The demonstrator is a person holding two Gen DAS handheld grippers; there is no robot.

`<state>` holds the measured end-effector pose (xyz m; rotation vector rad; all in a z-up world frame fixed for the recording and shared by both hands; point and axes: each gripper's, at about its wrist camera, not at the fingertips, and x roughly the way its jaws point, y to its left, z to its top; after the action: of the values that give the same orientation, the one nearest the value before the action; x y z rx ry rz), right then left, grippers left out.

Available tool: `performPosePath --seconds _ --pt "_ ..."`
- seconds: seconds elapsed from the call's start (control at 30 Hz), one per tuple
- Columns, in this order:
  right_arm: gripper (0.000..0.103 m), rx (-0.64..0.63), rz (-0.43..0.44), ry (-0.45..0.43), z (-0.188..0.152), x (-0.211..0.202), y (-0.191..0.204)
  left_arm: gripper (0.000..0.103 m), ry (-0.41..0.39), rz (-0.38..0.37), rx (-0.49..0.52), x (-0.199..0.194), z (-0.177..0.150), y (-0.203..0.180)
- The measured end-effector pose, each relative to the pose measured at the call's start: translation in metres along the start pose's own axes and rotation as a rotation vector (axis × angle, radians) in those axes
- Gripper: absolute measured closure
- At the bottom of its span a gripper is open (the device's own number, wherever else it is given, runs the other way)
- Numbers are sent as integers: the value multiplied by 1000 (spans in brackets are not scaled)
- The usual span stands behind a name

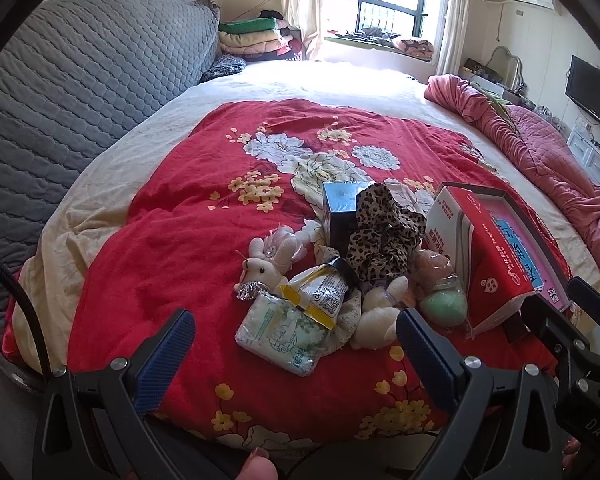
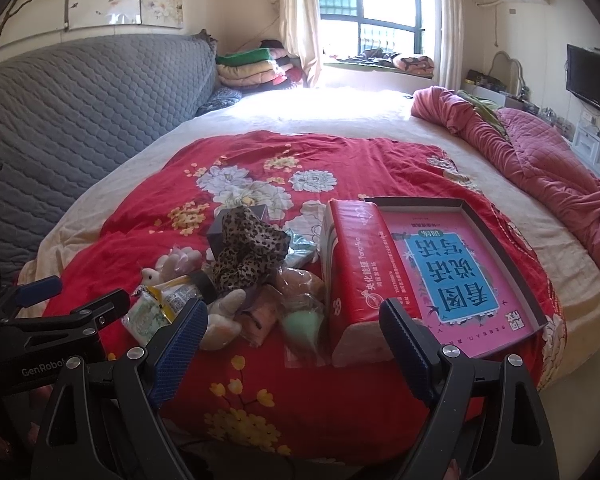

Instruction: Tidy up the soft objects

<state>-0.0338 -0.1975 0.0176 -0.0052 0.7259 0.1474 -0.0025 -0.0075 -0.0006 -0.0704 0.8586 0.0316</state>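
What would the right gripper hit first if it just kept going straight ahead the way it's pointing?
Most likely the red tissue pack: it lies just ahead of the open right gripper, nearest its right-hand finger. The bagged green toy is about as near, so depth is uncertain.

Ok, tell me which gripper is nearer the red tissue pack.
Right. The right gripper hangs just before the red tissue pack's near end; the left gripper is off to its left, over the small packets.

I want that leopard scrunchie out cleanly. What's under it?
The leopard scrunchie leans on a dark box and overlaps a white plush toy. Anything beneath is covered.
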Motion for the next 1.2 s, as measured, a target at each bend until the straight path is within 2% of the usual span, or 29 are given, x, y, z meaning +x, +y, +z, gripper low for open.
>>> performPosePath --seconds 0.77,1.2 --pt "15 -5 18 2 1 3 -1 2 14 -29 -27 7 -1 9" --pt "15 -12 48 5 1 14 1 2 96 -76 -128 32 -7 37"
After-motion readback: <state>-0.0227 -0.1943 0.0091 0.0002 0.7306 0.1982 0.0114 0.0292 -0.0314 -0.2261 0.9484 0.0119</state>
